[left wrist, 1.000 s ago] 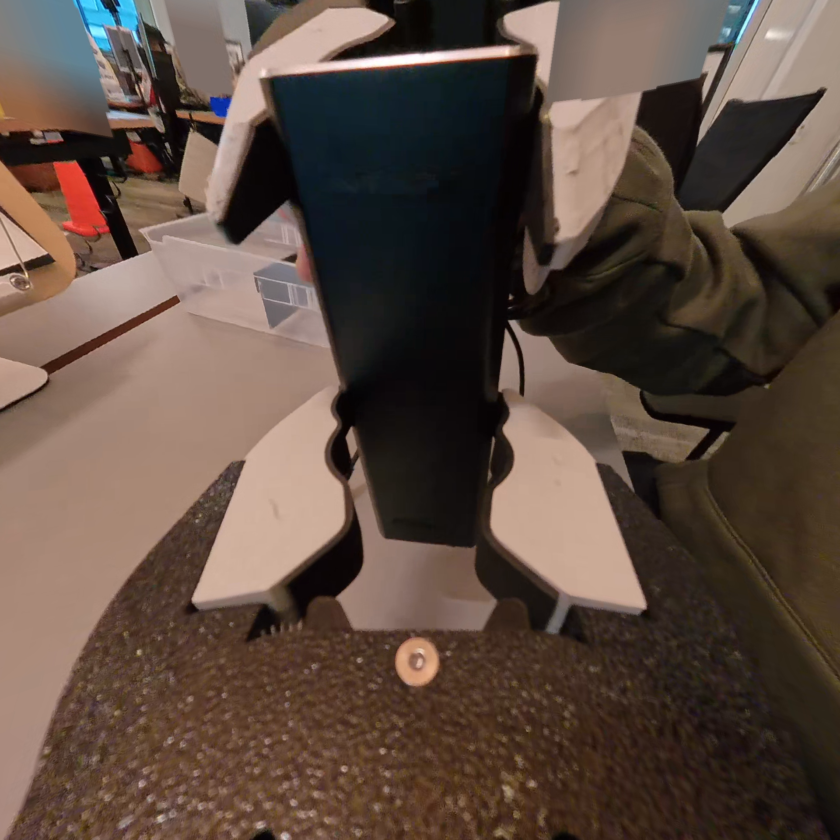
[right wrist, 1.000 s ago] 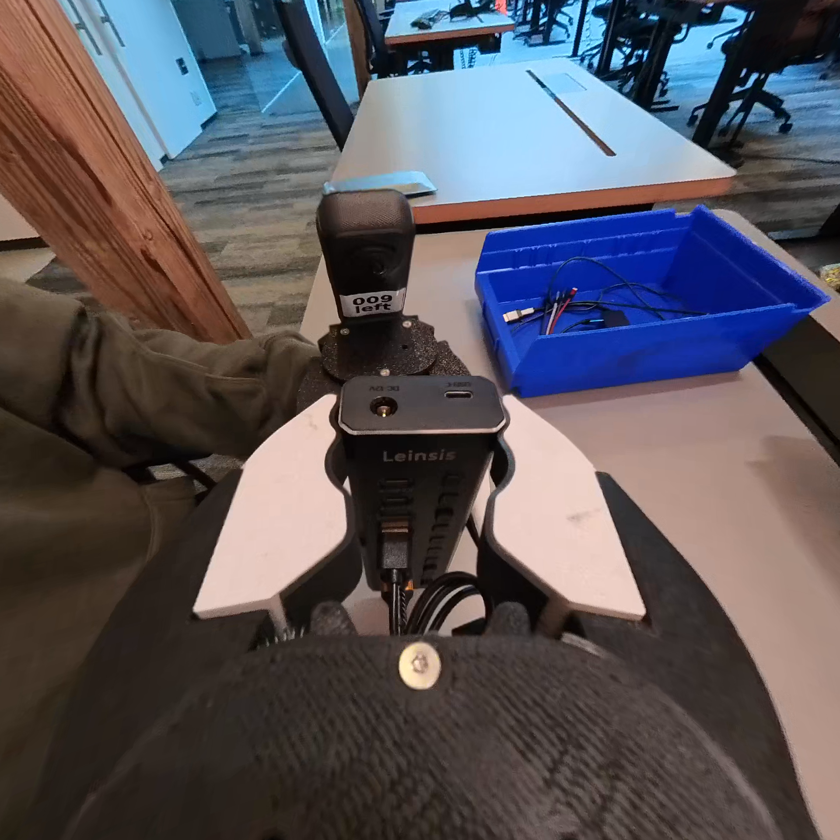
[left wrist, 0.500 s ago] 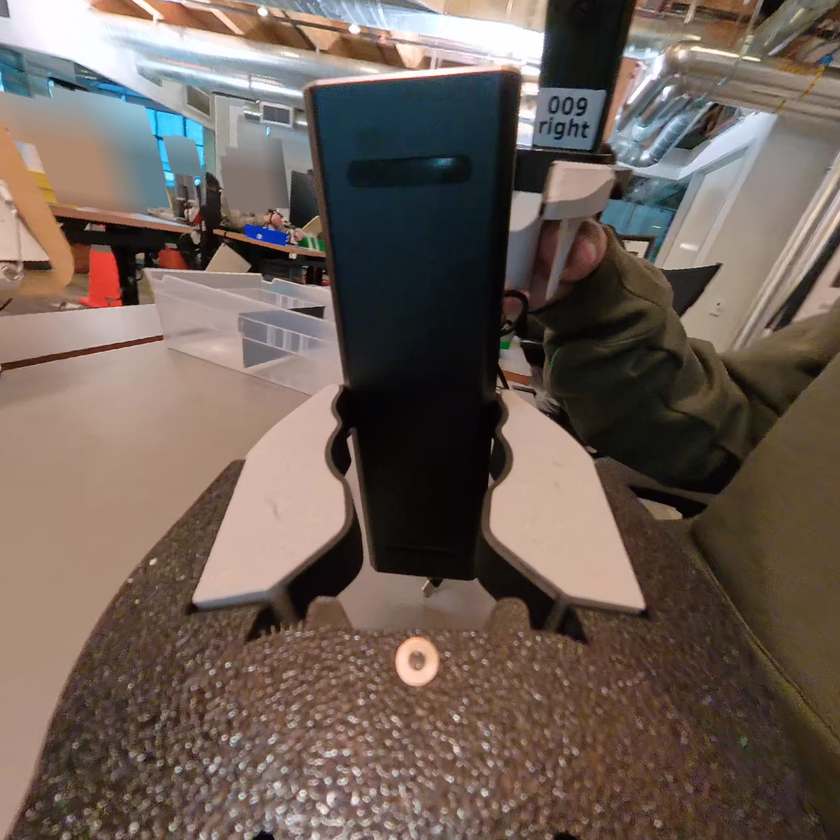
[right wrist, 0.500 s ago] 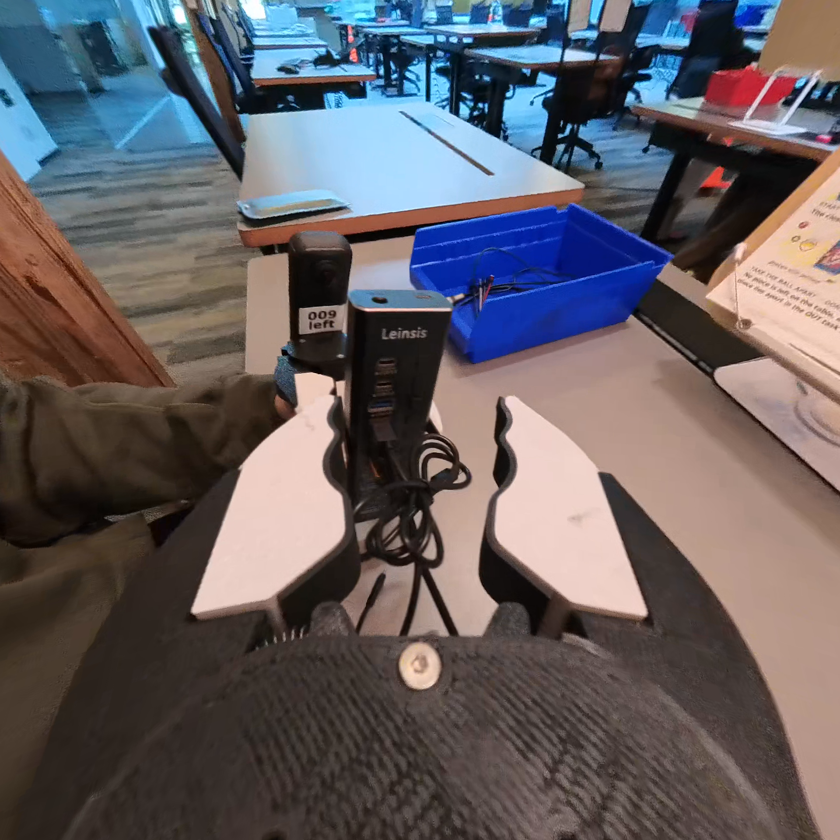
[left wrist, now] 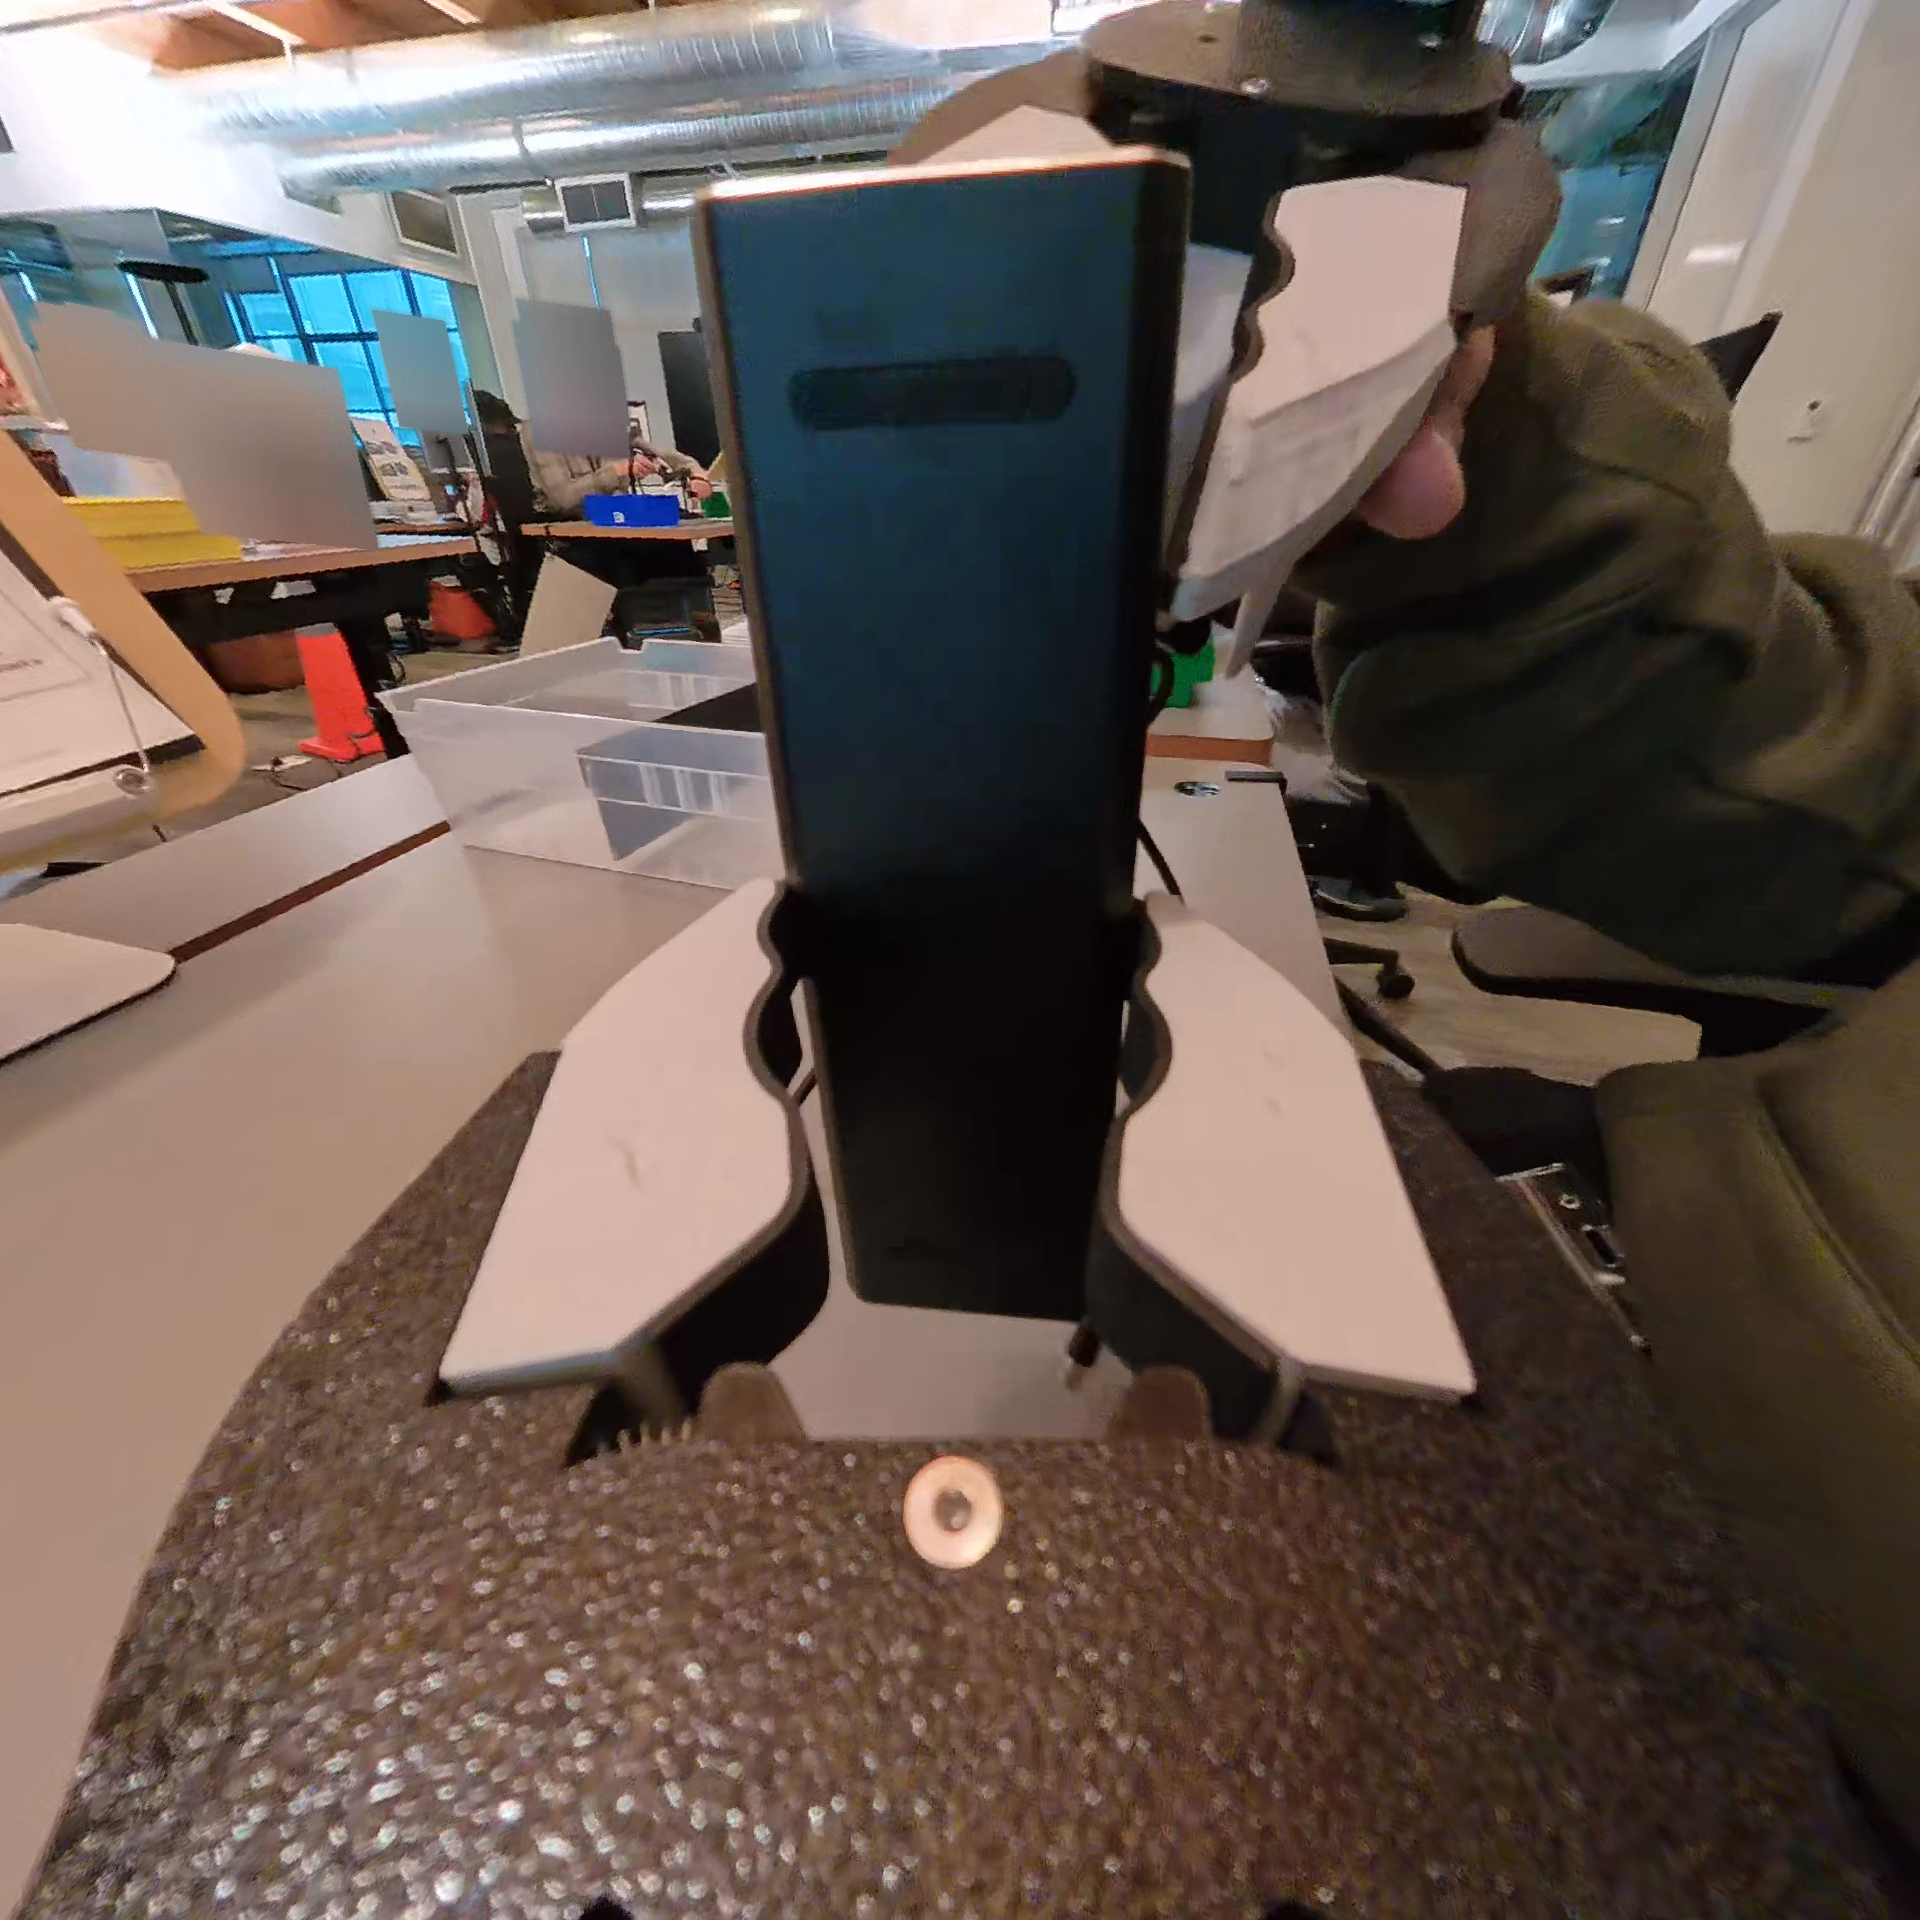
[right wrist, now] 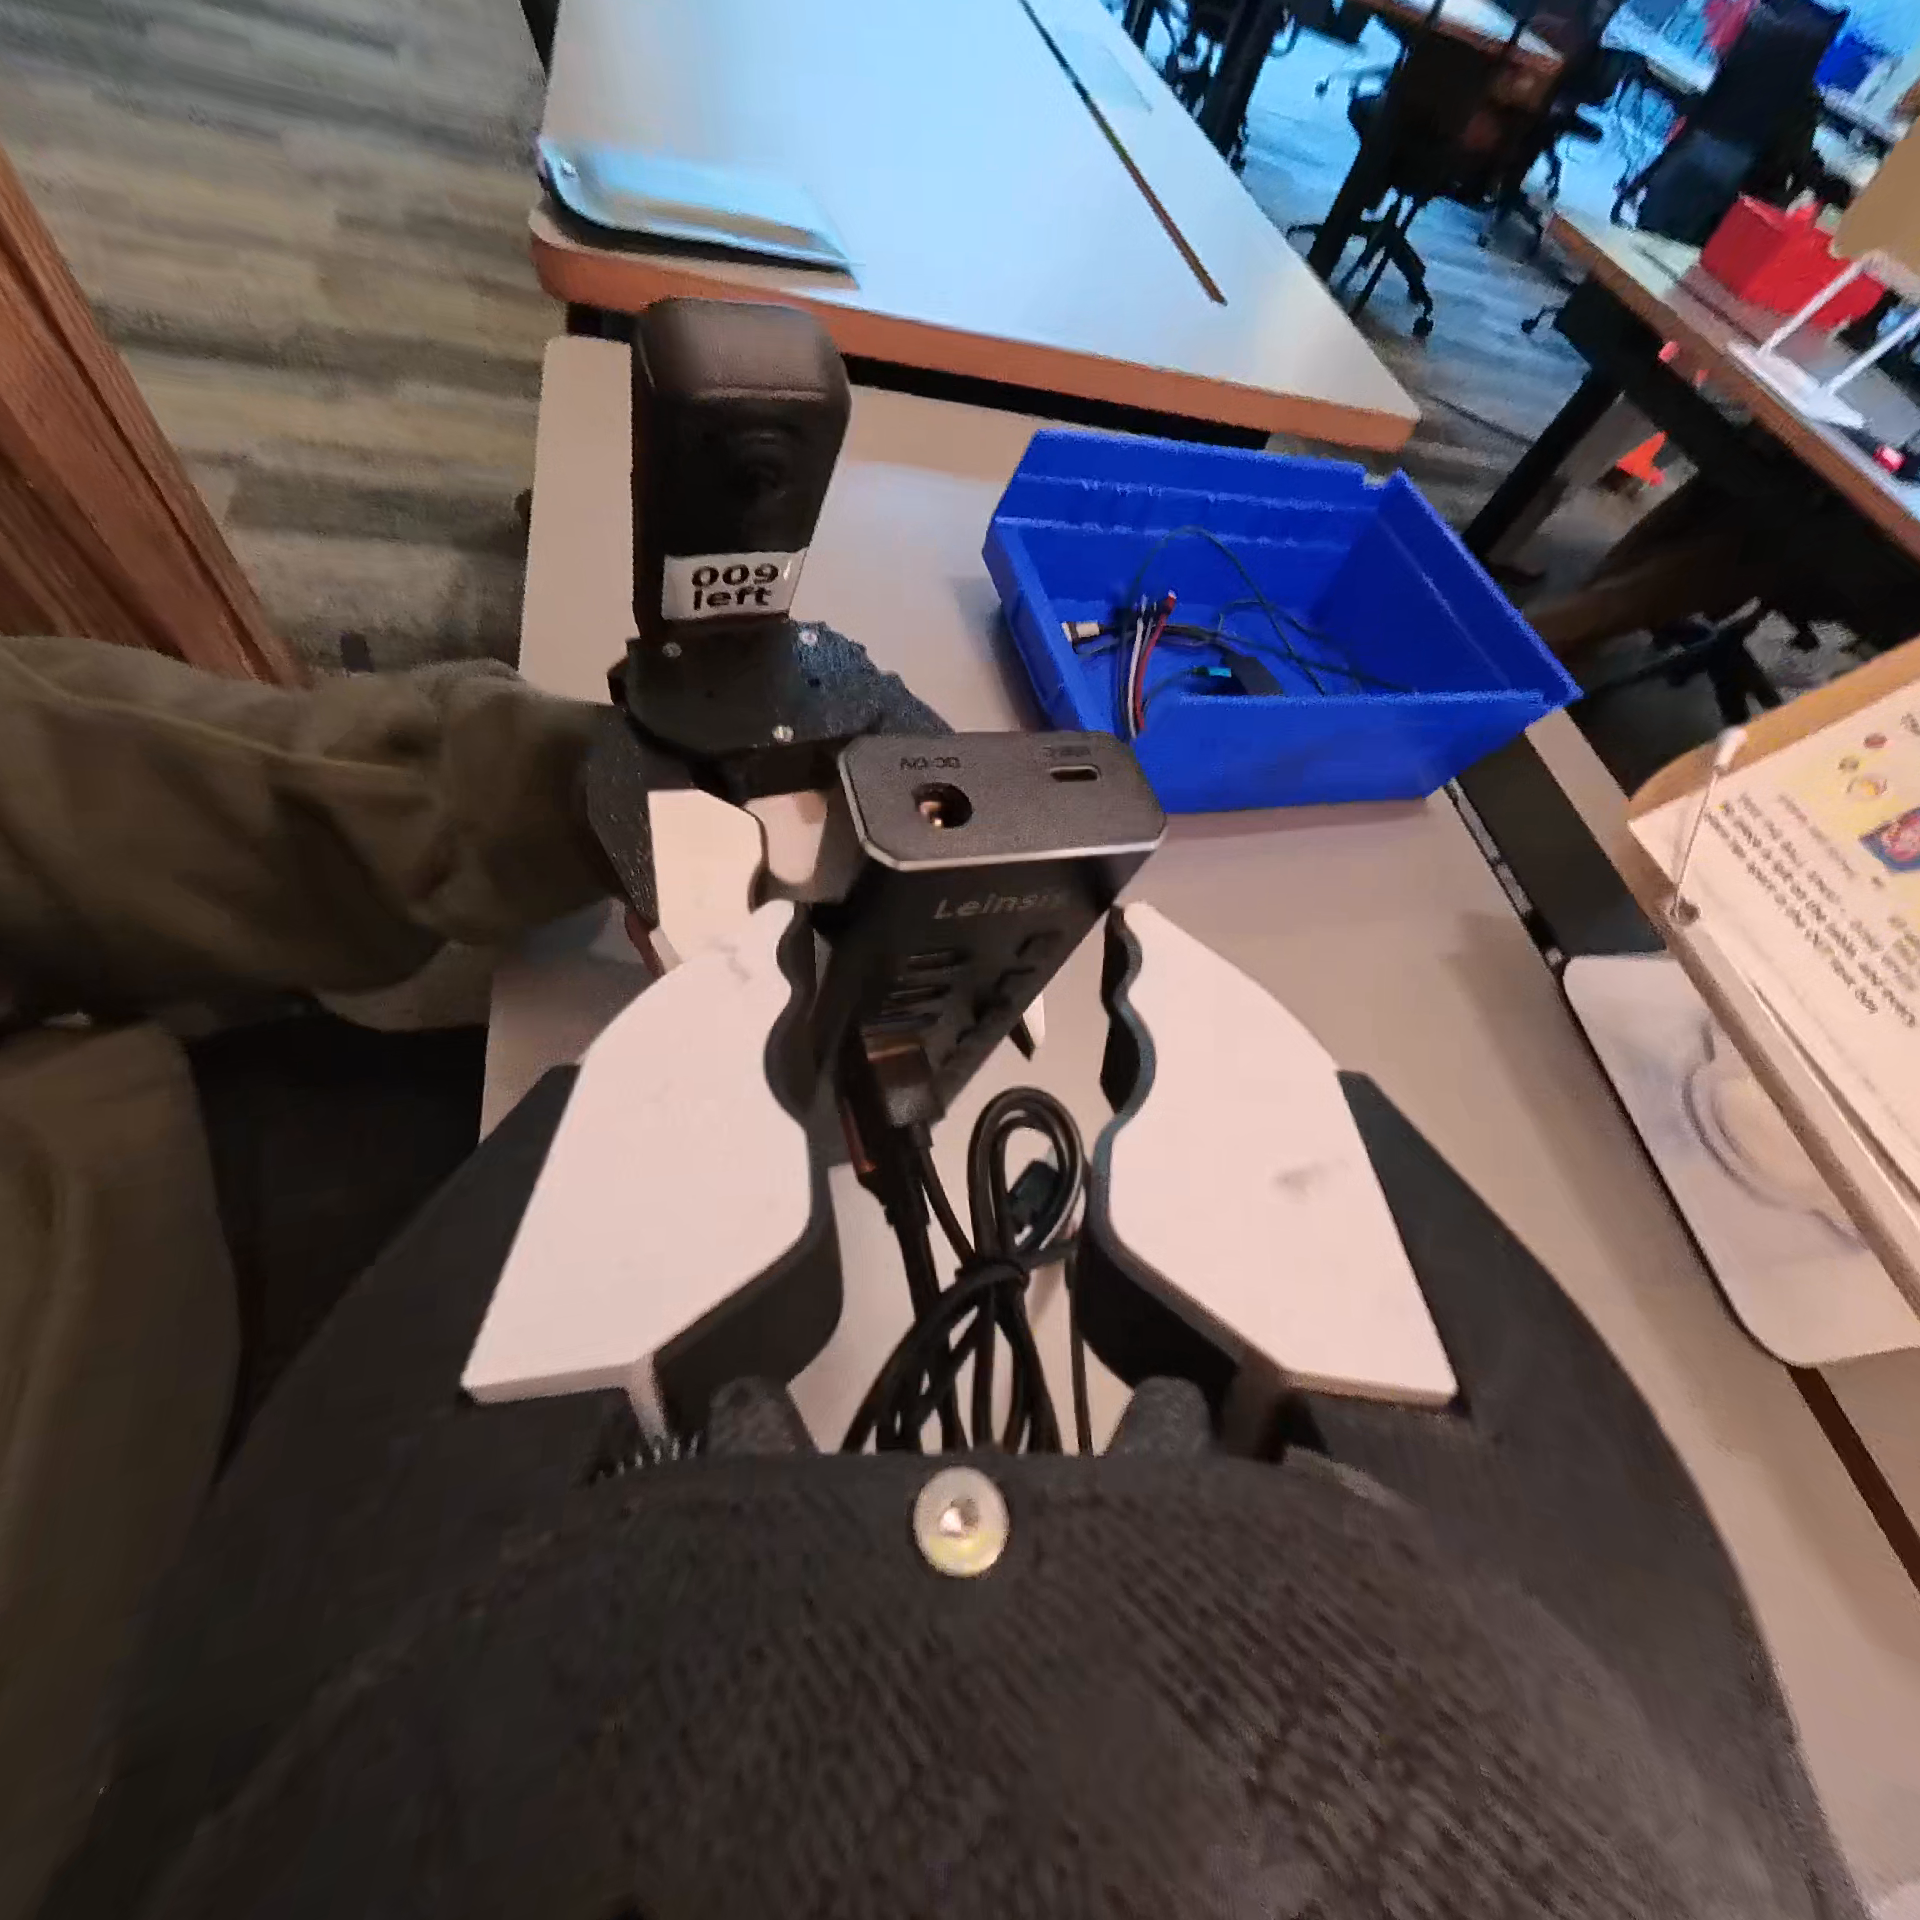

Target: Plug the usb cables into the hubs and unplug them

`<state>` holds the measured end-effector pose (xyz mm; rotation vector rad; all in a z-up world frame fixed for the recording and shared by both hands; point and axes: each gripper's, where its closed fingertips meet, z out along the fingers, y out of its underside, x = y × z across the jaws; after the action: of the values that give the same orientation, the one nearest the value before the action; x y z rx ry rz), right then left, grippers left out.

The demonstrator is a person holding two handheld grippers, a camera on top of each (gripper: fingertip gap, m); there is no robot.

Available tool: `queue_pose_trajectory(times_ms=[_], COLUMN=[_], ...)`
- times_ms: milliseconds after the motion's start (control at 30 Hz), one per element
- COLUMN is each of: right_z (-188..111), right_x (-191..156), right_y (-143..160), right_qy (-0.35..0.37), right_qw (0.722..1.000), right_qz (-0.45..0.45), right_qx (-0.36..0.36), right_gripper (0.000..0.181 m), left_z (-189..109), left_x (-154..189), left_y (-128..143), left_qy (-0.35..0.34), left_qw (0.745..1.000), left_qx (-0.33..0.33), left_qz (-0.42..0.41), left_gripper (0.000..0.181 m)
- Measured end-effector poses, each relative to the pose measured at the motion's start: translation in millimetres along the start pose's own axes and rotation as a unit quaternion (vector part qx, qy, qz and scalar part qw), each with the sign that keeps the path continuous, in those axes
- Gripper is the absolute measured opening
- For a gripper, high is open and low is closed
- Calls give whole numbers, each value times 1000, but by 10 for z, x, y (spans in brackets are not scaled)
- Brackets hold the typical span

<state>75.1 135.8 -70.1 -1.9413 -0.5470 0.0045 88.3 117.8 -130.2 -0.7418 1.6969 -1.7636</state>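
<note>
In the left wrist view, the left gripper (left wrist: 956,1101) clamps the lower part of a black hub (left wrist: 945,665), which stands upright above the grey table (left wrist: 260,1091). A clear plastic bin (left wrist: 582,769) sits far behind it on the left. At upper right, the right gripper (left wrist: 1320,416) hovers beside the hub's top.

In the right wrist view, the hub (right wrist: 977,894) leans between the parted fingers of the right gripper (right wrist: 956,1049), which grips nothing. A black cable (right wrist: 935,1195), plugged into the hub, loops near its base. To the far right, a blue bin (right wrist: 1351,707) holds loose wires.
</note>
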Motion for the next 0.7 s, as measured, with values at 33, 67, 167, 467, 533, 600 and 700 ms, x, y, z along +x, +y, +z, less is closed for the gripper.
queue_pose_trajectory(times_ms=[33, 67, 167, 467, 533, 600, 700], right_z=[31, 67, 158, 252, 244, 243, 312], right_x=[-18, -32, -57, -173, -182, -182, -237], right_y=[-52, -98, -86, -61, -117, -198, -191], right_qy=[-2, -8, -33, -115, -114, -112, -127], right_qw=[1000, 999, 997, 988, 987, 985, 984], right_qz=[6, 21, 54, 71, 74, 84, 83], right_qx=[16, 35, 50, 71, 83, 104, 91], right_gripper=[54, 57, 65, 61, 60, 60, 61], left_z=[-12, -22, -19, -83, -108, -110, -28], left_x=[15, 35, 89, 126, 138, 169, 178], left_y=[-24, -64, -119, -6, -48, -71, 50], left_qy=[4, 9, 17, 35, 34, 41, 32], left_qw=[1000, 1000, 999, 999, 999, 999, 998], left_qx=[7, 20, 32, -2, -3, -8, -55], left_qz=[-1, -3, 0, -4, -1, -2, 5], left_gripper=[59, 59, 59, 59, 59, 62, 73])
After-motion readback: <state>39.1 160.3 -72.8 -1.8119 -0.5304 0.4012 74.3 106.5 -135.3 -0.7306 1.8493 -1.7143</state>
